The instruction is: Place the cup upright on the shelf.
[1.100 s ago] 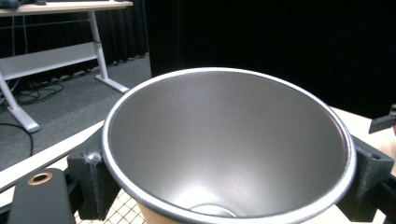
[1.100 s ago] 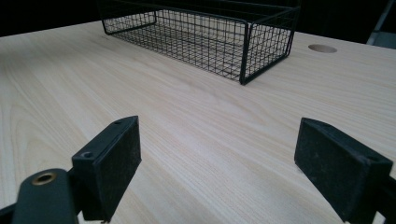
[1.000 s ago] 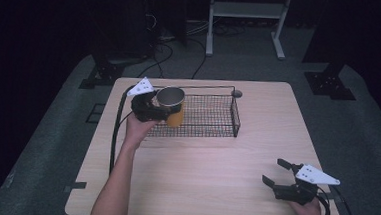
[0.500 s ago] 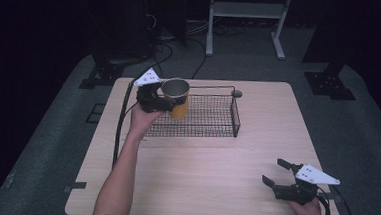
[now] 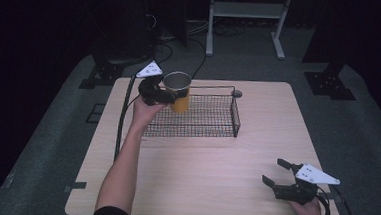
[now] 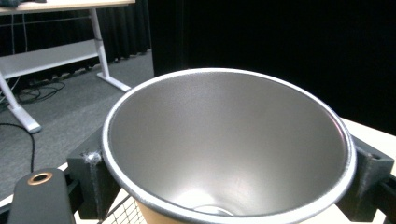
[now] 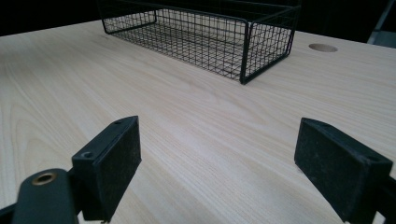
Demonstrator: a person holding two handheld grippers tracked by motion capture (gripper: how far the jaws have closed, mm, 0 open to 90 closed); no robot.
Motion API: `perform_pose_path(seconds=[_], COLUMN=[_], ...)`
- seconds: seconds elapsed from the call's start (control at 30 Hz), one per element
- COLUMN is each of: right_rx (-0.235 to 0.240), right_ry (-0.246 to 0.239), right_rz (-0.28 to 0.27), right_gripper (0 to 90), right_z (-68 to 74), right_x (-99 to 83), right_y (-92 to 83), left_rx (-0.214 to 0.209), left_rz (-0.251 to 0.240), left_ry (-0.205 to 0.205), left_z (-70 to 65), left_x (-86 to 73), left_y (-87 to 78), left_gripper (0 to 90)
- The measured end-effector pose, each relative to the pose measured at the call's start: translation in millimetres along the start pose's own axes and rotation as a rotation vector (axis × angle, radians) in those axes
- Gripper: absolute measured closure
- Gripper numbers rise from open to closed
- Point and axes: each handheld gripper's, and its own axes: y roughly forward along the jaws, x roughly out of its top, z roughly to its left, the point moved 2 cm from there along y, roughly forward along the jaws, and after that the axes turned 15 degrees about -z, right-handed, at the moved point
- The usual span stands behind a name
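Nearest the person, the right gripper (image 5: 280, 179) rests at the near right corner of the table (image 5: 214, 184), its jaws spread wide with nothing between them; the right gripper view shows only bare wood between the two black pads (image 7: 112, 163). It has not shifted over the last second.

Farther out, the left gripper (image 5: 165, 97) is clamped on the cup (image 5: 177, 90), a metal-lined cup with an orange outside. In the left gripper view the jaws sit on either side of the cup's rim (image 6: 229, 144), pressing its wall. The cup hangs upright above the far left corner of the basket (image 5: 203, 119), clear of the mesh floor.

A second ago the cup sat lower, inside the basket's left end; since then the hand has raised it and carried it slightly back and right, so it now stands above the wire rim. That suggests the cup is being taken out of the basket, with the lift nearly done and the carry to a place on the table yet to come. The basket itself has not moved.
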Motion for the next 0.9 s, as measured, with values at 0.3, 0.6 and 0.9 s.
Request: perform_pose_path(seconds=[0.3,0.6,0.9], right_rx=[0.000,0.002,0.003], right_ry=[-0.002,-0.008,-0.009], right_rz=[0.001,0.001,0.002], right_gripper=[13.6,13.6,13.6], right_z=[0.2,0.8,0.8], right_x=[0.0,0.0,0.0], right_y=[0.0,0.0,0.1], left_rx=[0.011,0.037,0.040], left_rz=[0.022,0.066,0.140], left_ry=[-0.029,-0.044,-0.034], left_z=[9.0,13.6,18.7], left_x=[-6.7,-22.3,-40.0], left_y=[16.2,30.5,34.6], left_gripper=[12.3,12.2,12.1])
